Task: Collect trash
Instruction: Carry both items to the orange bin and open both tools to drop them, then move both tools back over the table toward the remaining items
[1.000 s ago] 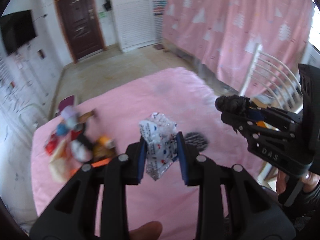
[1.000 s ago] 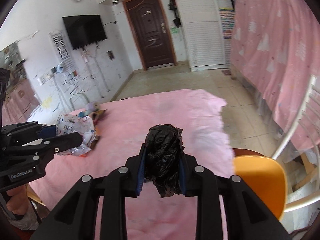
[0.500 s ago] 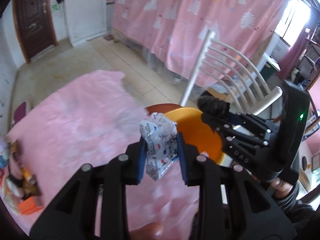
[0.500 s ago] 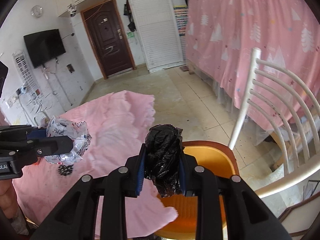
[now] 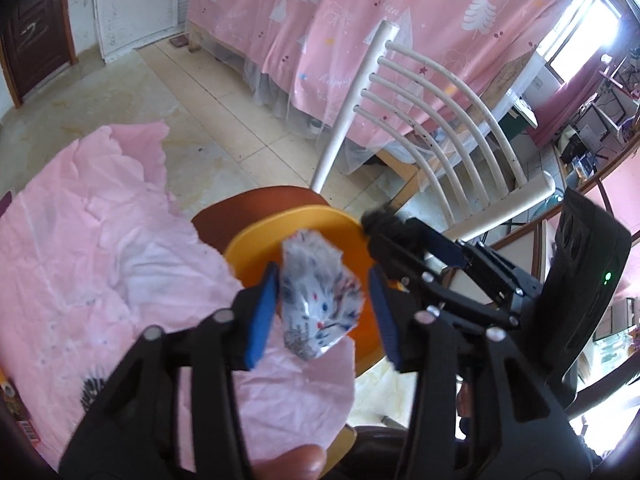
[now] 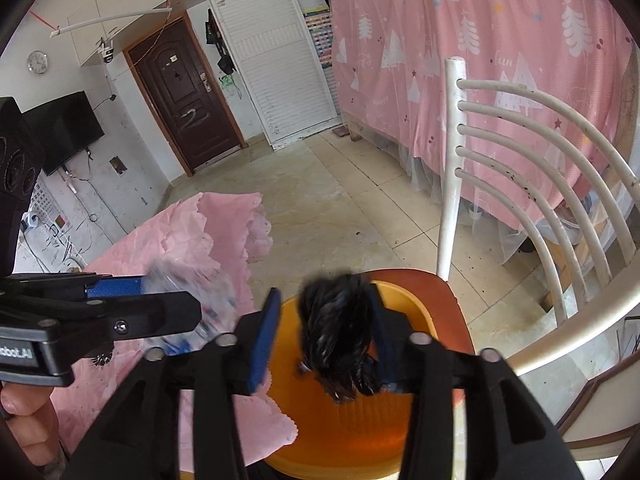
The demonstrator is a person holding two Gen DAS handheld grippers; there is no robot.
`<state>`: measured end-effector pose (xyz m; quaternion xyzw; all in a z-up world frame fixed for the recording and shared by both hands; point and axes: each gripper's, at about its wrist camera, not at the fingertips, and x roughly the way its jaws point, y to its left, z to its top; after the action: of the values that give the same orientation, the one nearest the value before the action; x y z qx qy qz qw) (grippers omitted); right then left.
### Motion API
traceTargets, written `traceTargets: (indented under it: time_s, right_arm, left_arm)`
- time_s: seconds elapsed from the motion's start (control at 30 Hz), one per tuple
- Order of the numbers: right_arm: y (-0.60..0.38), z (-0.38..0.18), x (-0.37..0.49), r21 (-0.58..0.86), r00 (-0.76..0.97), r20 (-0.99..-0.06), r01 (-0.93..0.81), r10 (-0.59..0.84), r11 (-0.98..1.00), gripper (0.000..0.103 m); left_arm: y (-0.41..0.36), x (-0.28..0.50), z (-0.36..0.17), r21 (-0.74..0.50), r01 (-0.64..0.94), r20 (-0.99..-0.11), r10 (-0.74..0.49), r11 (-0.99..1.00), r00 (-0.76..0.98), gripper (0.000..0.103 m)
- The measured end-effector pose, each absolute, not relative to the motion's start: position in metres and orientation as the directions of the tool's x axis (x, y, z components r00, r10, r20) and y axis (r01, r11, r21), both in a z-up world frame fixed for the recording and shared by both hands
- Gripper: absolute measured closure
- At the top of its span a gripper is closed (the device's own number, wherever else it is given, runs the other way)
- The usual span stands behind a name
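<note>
A: Left wrist view: the left hand-held gripper (image 5: 323, 312) has its blue pads spread wide, and the white printed wrapper (image 5: 318, 294) sits loose between them, touching neither pad firmly. It hangs over the near rim of the orange bin (image 5: 296, 224).

B: And the wrapper looks blurred in the right wrist view, beside the left hand-held gripper's finger there. Where is the bin?

A: It stands on the brown seat of the white chair (image 5: 436, 120), just past the edge of the pink cloth (image 5: 100, 260) on the desk.

B: The right wrist view shows the right hand-held gripper (image 6: 324, 332) parted too. The black crumpled bag (image 6: 340, 336) lies against the right-side pad, with a clear gap to the left-side pad (image 6: 262, 340).

A: Is it gripped?

B: No, the jaws stand wider than the bag. It is above the inside of the orange bin (image 6: 352, 432), smeared by motion blur.

A: The right hand-held gripper also appears in the left wrist view, to the right of the wrapper, over the bin's far rim.

B: Behind are a pink curtain (image 6: 500, 40) and a dark door (image 6: 180, 108).
</note>
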<state>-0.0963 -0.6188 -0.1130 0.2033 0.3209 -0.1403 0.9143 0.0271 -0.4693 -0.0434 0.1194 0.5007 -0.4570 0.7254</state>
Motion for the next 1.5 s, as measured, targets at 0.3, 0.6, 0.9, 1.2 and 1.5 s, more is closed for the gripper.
traceTargets:
  time_s: [0.3, 0.6, 0.9, 1.2, 1.5]
  right_arm:
    - [-0.610, -0.104, -0.094, 0.268, 0.762, -0.632, 0.382, -0.138, 0.884, 0.038]
    - [-0.557, -0.075, -0.070, 0.239, 0.790, -0.605, 0.298, -0.099, 0.924, 0.038]
    - [-0.476, -0.055, -0.029, 0.205, 0.799, -0.601, 0.170, -0.013, 0.964, 0.038]
    - [-0.388, -0.044, 0.015, 0.156, 0.785, -0.616, 0.041, 0.065, 0.987, 0.038]
    - [-0.316, -0.041, 0.054, 0.102, 0.756, -0.645, -0.059, 0.111, 0.993, 0.038]
  left_arm:
    - [-0.439, 0.035, -0.028, -0.297, 0.749, -0.815, -0.565, 0.593, 0.124, 0.051]
    - [-0.367, 0.048, 0.004, -0.295, 0.692, -0.767, -0.596, 0.659, 0.240, 0.050]
    - [-0.279, 0.065, 0.023, -0.241, 0.602, -0.735, -0.548, 0.761, 0.399, 0.038]
    - [-0.192, 0.081, 0.028, -0.218, 0.495, -0.722, -0.481, 0.841, 0.498, 0.038]
    - [-0.121, 0.089, 0.020, -0.198, 0.381, -0.719, -0.397, 0.903, 0.570, 0.038]
